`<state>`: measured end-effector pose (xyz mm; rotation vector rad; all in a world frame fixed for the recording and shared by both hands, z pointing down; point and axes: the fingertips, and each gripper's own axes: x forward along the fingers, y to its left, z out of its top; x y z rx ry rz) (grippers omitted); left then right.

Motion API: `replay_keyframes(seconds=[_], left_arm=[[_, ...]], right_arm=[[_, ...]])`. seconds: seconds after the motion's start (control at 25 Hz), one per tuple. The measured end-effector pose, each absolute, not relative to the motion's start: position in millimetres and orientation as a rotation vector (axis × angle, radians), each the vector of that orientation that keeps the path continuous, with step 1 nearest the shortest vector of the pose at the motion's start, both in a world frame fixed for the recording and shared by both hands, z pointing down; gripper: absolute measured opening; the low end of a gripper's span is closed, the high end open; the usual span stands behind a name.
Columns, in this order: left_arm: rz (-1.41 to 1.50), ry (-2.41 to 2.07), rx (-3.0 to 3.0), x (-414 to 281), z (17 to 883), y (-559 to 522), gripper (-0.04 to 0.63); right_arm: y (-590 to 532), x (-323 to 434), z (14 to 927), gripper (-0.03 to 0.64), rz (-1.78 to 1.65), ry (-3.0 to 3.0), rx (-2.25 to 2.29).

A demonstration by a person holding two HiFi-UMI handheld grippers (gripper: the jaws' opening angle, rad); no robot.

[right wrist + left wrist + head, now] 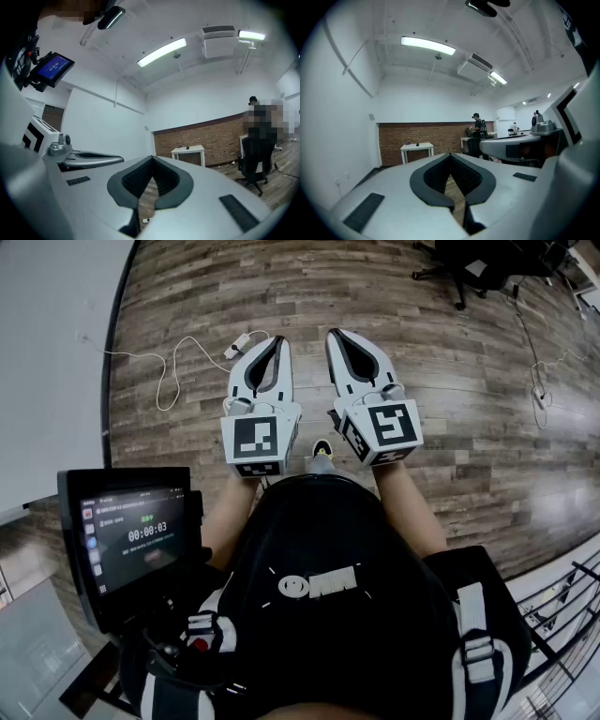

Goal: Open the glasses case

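Observation:
No glasses case shows in any view. In the head view my left gripper (278, 338) and right gripper (335, 334) are held side by side in front of my body, level above the wooden floor, tips pointing away from me. Both are shut with nothing between the jaws. In the left gripper view the left gripper (450, 154) has its tips meeting, with the right gripper's body at the right. The right gripper view shows the right gripper (152, 158) closed the same way, the left gripper lying to its left.
A small white table (416, 147) (188, 151) stands against a brick wall across the room. An office chair (257, 154) and people are at the right. A white cable and adapter (236, 344) lie on the floor. A phone on a mount (141, 540) sits at my left.

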<state>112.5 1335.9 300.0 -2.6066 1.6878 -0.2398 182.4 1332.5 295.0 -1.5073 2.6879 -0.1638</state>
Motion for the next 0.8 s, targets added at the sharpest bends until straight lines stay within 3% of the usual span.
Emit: replay_keyframes(seconds=[0.32, 0.8], left_arm=[[-0.267, 1.688, -2.610, 145.4, 306.1, 1299.0, -0.002], [-0.272, 1.684, -2.646, 138.6, 316.0, 1206.9, -0.002]], right_arm=[[1290.5, 213.6, 304.9, -0.006, -0.237, 2.651, -1.504], [1198.3, 205.5, 313.0, -0.005, -0.259, 2.658, -1.527]])
